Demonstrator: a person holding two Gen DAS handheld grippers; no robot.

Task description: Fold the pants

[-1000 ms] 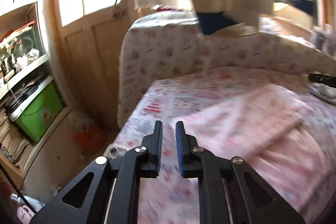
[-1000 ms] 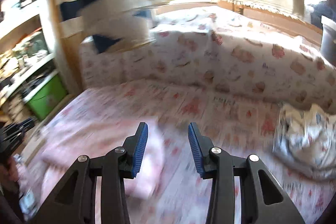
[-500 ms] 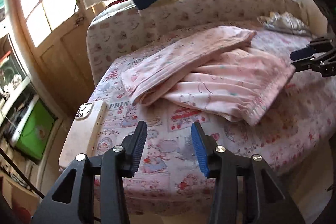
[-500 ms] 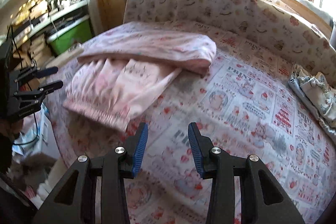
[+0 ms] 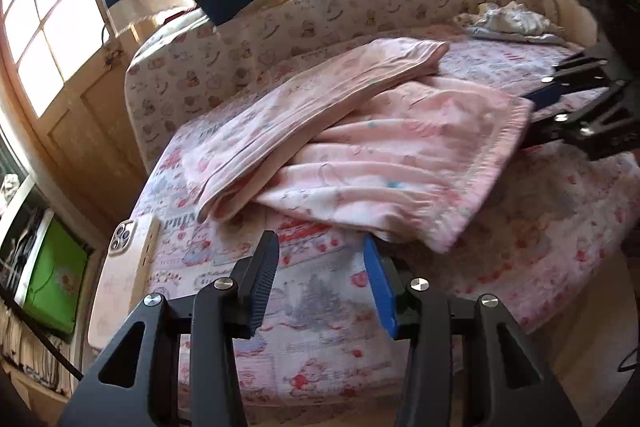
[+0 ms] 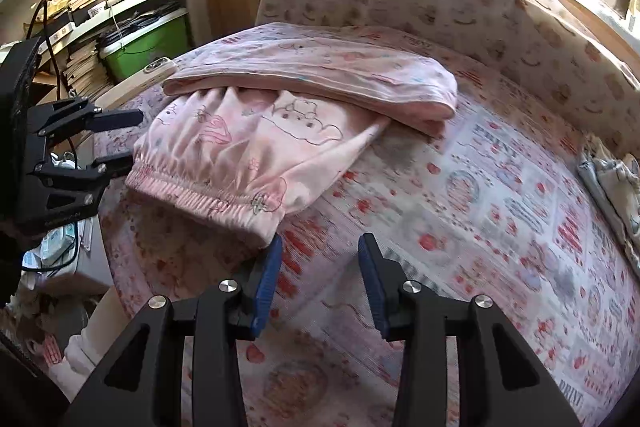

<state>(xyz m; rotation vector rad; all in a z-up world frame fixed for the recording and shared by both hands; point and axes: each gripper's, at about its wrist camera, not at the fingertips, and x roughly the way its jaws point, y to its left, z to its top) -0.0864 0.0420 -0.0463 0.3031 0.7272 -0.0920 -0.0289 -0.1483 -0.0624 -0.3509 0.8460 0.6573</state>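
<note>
Now the pink pants (image 5: 360, 155) lie on the printed bedsheet (image 6: 500, 211), legs folded back over the seat so the doubled legs run diagonally across the top, with the elastic waistband (image 6: 200, 195) at the near edge. Just beside one waistband corner, the left gripper (image 5: 320, 283) hovers with fingers spread, holding nothing. At the other corner, the right gripper (image 6: 318, 279) is likewise parted and empty. Left of the pants, a phone (image 5: 120, 267) rests on the bed's edge; beyond them lies a crumpled cloth (image 6: 612, 183).
</note>
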